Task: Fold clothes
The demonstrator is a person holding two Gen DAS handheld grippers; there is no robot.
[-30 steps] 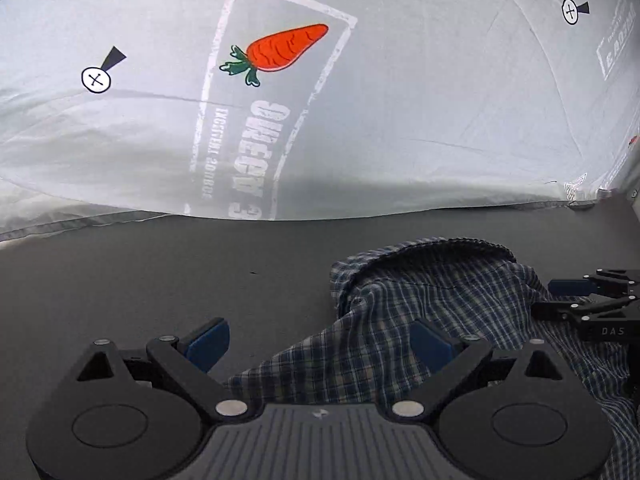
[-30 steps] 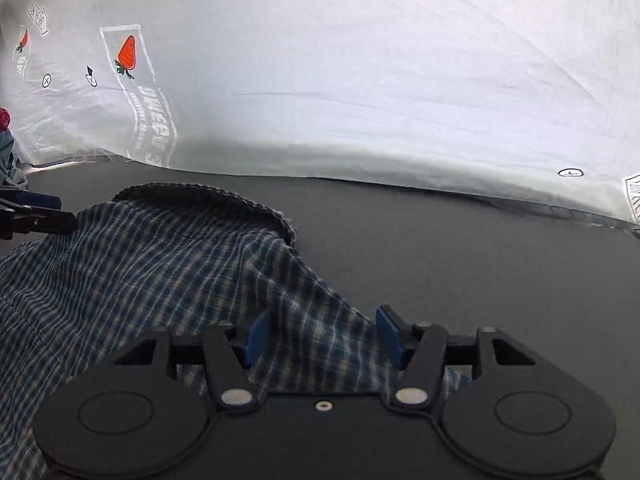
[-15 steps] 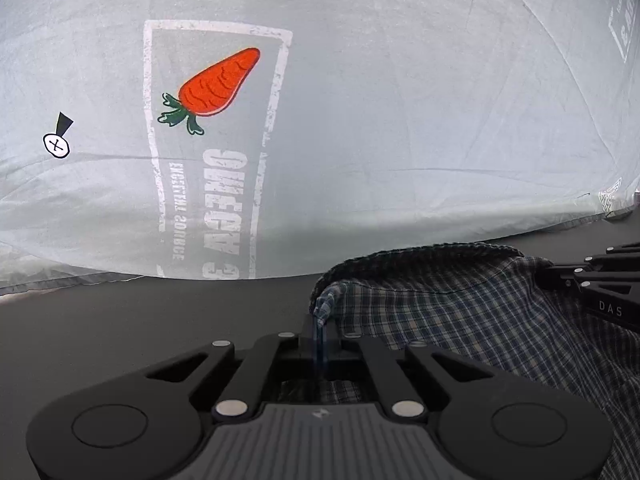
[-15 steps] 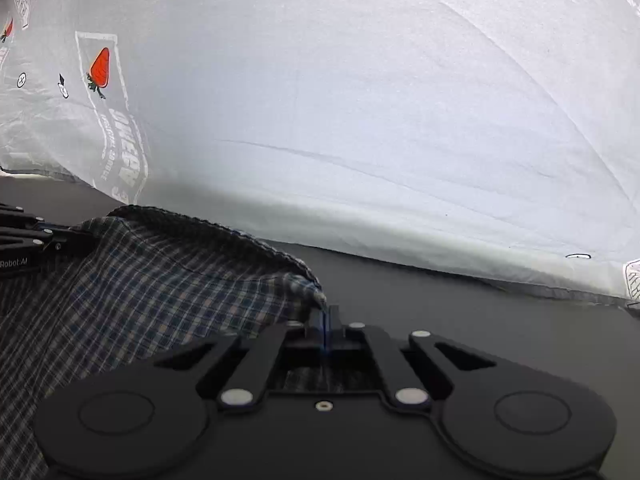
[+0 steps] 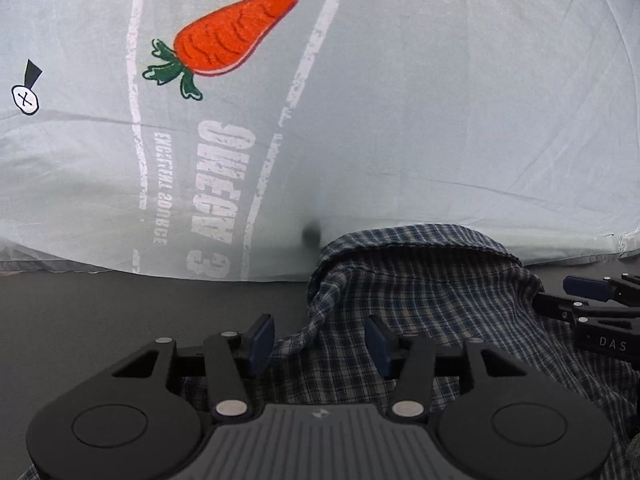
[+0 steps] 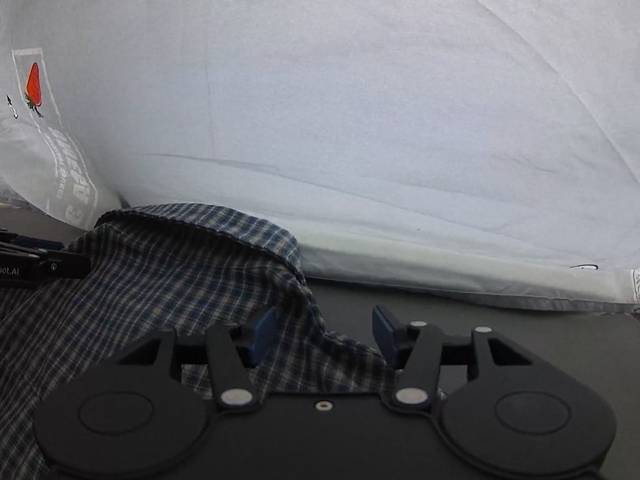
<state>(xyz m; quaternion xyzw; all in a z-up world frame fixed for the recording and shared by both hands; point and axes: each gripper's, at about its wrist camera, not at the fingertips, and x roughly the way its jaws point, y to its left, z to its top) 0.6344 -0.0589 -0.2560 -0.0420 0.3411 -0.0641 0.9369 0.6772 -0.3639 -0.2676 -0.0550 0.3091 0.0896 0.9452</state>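
A blue and white checked shirt (image 5: 424,300) lies bunched on the dark table (image 5: 100,320). My left gripper (image 5: 320,344) is open, its blue pads either side of the shirt's left edge, with cloth lying between them. My right gripper (image 6: 324,336) is open over the shirt's right edge (image 6: 180,280), with cloth between the pads. The right gripper shows at the right of the left wrist view (image 5: 596,312). The left gripper shows at the left edge of the right wrist view (image 6: 36,260).
A pale sheet with a carrot print (image 5: 236,44) rises behind the table, just beyond the shirt. It also fills the right wrist view (image 6: 360,120). Bare dark table (image 6: 540,340) lies to the right of the shirt.
Both grippers were open a second ago, shut on the shirt's edges half a second ago, and have now opened and let the cloth go. The shirt's top edge sits closer to the sheet.
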